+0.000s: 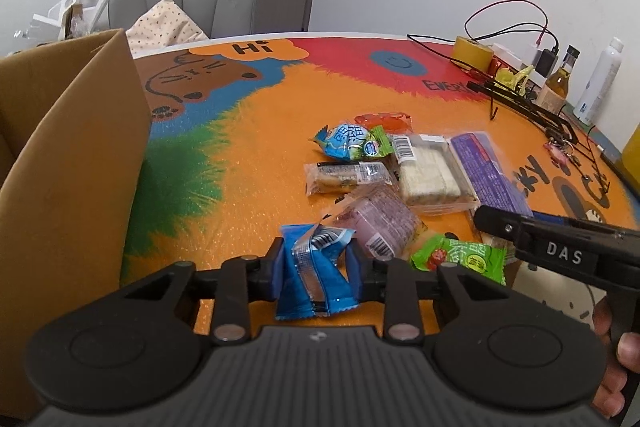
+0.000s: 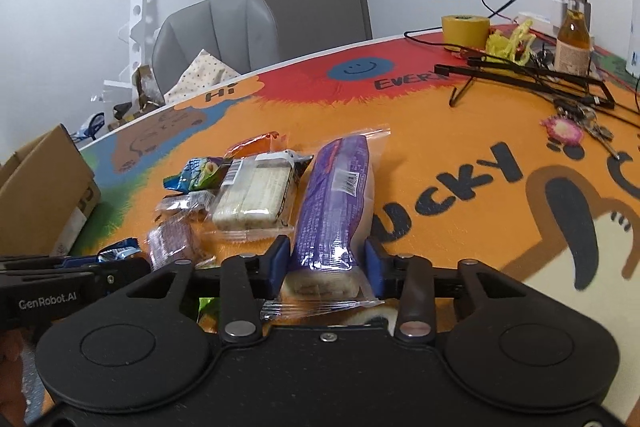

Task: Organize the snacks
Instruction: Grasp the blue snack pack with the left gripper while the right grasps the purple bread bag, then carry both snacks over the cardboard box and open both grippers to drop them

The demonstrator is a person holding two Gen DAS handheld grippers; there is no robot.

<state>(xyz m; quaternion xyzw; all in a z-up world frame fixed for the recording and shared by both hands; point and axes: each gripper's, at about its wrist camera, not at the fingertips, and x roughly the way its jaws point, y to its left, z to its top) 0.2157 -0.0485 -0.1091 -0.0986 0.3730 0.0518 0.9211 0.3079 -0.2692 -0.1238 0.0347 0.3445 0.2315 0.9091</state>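
A: What do my claws hold?

B: I have the left claw (image 1: 312,267) clamped on a blue wrapper (image 1: 316,267), just right of the cardboard box (image 1: 72,155). The right claw (image 2: 326,267) brackets a purple packet (image 2: 336,211); I can't tell if it grips.

A: Progress?

B: Early, I judge: the snack pile (image 1: 400,171) lies right of the box, whose inside is cut off.
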